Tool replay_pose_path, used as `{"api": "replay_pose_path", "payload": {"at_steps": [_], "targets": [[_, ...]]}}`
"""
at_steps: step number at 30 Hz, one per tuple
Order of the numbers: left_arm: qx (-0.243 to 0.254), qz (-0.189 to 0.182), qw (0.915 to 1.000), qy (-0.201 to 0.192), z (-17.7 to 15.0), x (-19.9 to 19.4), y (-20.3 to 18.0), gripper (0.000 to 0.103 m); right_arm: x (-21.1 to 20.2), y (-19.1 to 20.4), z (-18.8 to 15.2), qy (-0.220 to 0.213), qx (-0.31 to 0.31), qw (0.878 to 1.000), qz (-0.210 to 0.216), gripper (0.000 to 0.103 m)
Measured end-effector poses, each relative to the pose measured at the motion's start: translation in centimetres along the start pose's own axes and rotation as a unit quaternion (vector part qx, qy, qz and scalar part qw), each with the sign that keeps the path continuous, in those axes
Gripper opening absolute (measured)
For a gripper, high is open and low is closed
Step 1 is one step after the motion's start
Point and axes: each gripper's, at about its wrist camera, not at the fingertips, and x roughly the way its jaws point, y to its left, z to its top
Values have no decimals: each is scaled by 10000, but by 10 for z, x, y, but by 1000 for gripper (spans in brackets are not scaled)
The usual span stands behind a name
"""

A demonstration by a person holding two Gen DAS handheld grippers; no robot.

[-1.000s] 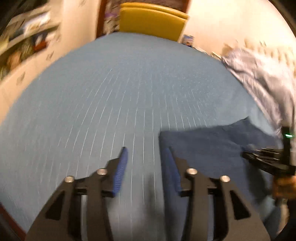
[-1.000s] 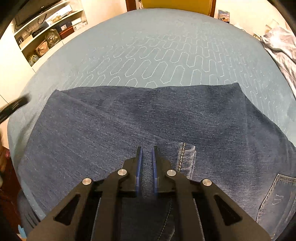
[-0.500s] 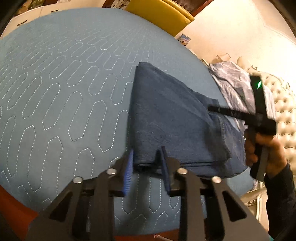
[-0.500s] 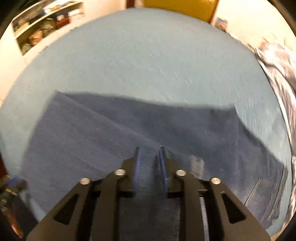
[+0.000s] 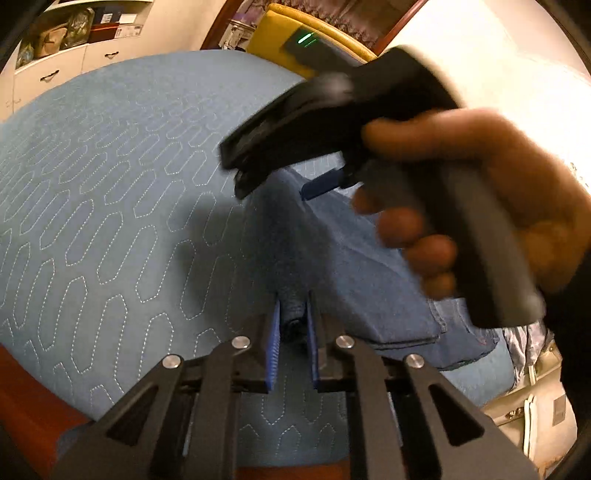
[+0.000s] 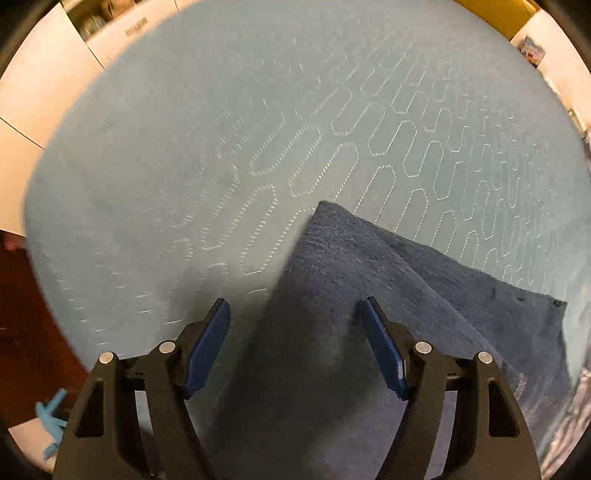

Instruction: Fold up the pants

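Dark blue denim pants lie folded on the quilted light-blue bed cover. My left gripper is at their near corner. Its jaws are closing, and the blue pads press a thick fold of denim between them. A hand holds my right gripper just above the pants, farther back. In the right wrist view, that right gripper points down over the pants near their left edge. Its jaws are opening wide, the denim lies below them, and the pads touch nothing.
A yellow chair back stands beyond the bed, and shelves with boxes are at the far left. A grey patterned garment hangs at the right edge. The wooden bed frame runs along the near left. The bed cover is bare behind the pants.
My left gripper came up to the pants' near corner and closed on the fold. My right gripper let go of the denim, opened wide and swung over to the pants' left edge.
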Motion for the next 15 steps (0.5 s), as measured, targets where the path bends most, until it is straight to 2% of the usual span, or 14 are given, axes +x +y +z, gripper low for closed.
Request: {"api": "replay_pose_path", "payload": {"at_steps": [1,2,4,5,6,7,8,11,14,15], "targets": [[-34,-21,10000,-47,-1,-1,-1,12,5,4,0,29,-67,9999,-133,63],[-74,-37,9999,-78,0,-1,-1,12,11,9,0,50,-191,9992,-354,45],[-286,-180,9992,-201,-7,-10,8,13,15,13,0,15,-277,9983,-521,37],[-407,-237,9985,-281,-9,-11,11,16,14,11,-1,-34,-261,9985,-480,29],[-548,-243,9975,-374,-12,-11,15,34,13,7,-4,-101,-207,9989,-408,26],[-674,-205,9968,-380,-17,-10,17,69,11,5,-6,-124,-186,9991,-354,22],[-759,-187,9962,-396,-21,-10,19,77,7,-2,-10,-166,-146,9995,-243,20],[-972,-307,9941,-359,-33,-1,14,76,-1,-10,-11,-258,-44,9996,-59,19],[-947,-191,9944,-429,-32,14,3,76,-4,-13,-10,-325,22,9995,23,19],[-1055,-153,9937,-345,-32,25,1,71,-5,-14,-11,-348,55,9994,53,19]]}}
